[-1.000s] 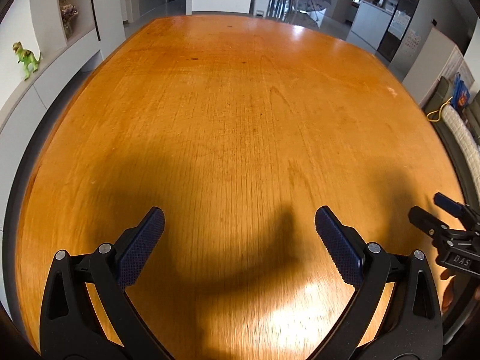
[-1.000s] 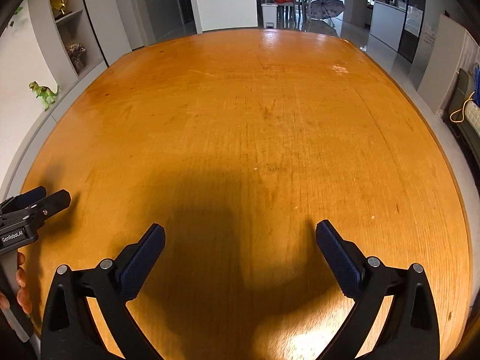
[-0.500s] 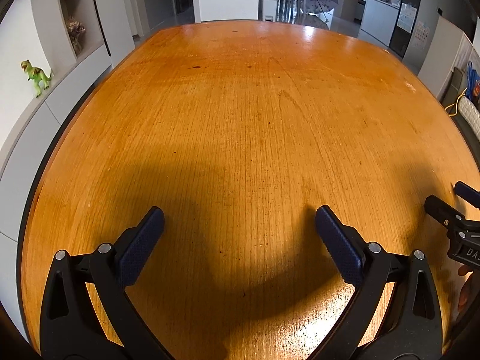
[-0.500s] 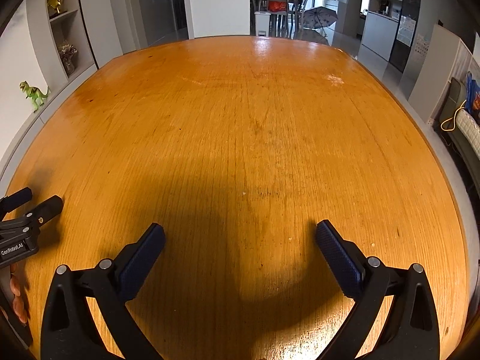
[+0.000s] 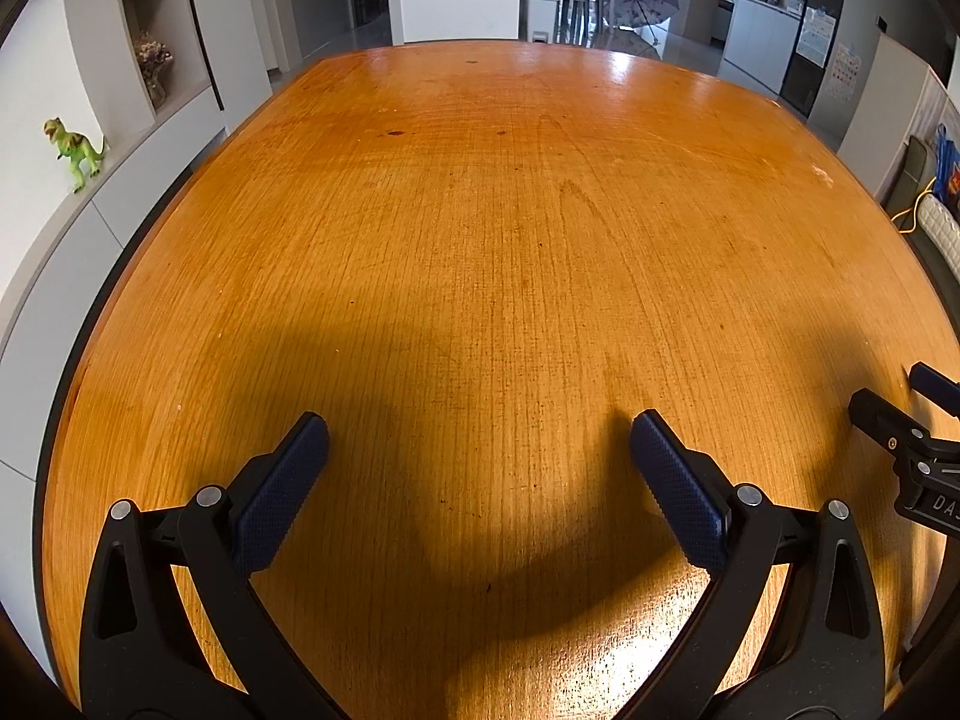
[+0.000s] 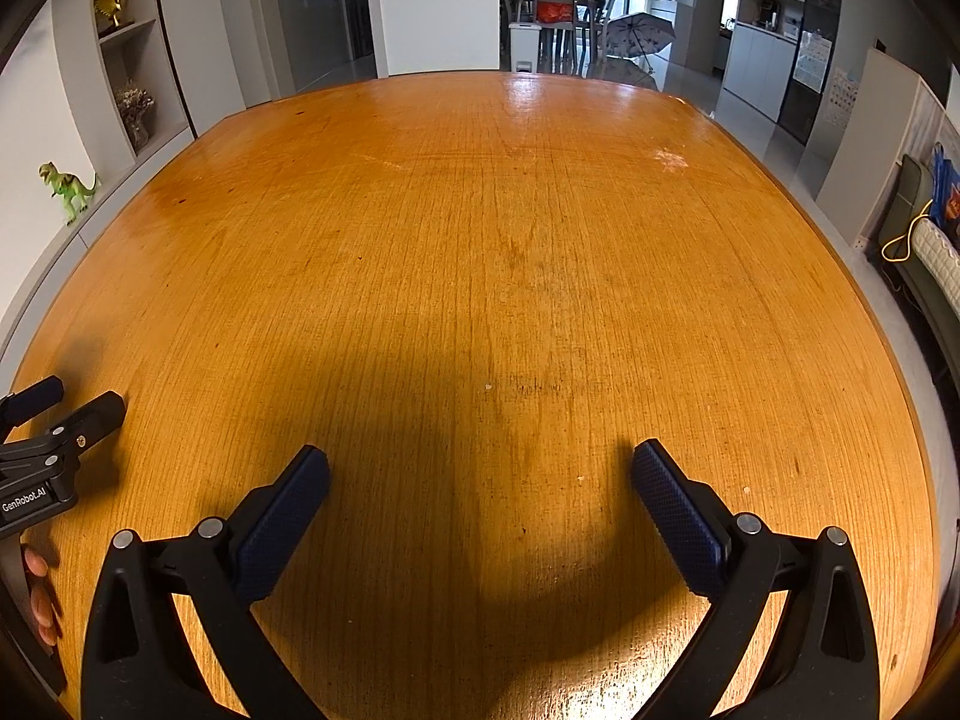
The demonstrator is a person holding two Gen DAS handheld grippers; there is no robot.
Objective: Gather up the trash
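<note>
So both tools are hanging over the near edge of the counter with nothing in them. The left tool [image 5: 479, 441] has its jaws spread wide, blue textured pads [image 5: 282, 486] facing each other with only bare wood between them. Same deal with the right tool [image 6: 480, 474], released and wide apart, its pads [image 6: 675, 516] gripping nothing. Each one shows up at the side of the other's view: the right tool pokes in at the right edge of the left wrist view, and the left tool sits at the left edge of the right wrist view with a "GenRobot.AI" label on it and a few of the person's fingertips [image 6: 37, 600] below it.

The counter [image 6: 510, 228] is a big orange wooden top with a rounded outline, glossy at the far edge, and the tools throw dark shadows across the near part. As for trash, I can't make out any, just a few tiny pale specks [image 6: 489, 386] on the wood ahead of the right tool, too small to tell what they are.

Off the counter's left edge there's a green toy dinosaur [image 5: 73, 151] on a white ledge, with shelves behind it holding dried flowers [image 6: 133, 103]. Past the far edge an open umbrella [image 6: 639, 33] sits on the floor
</note>
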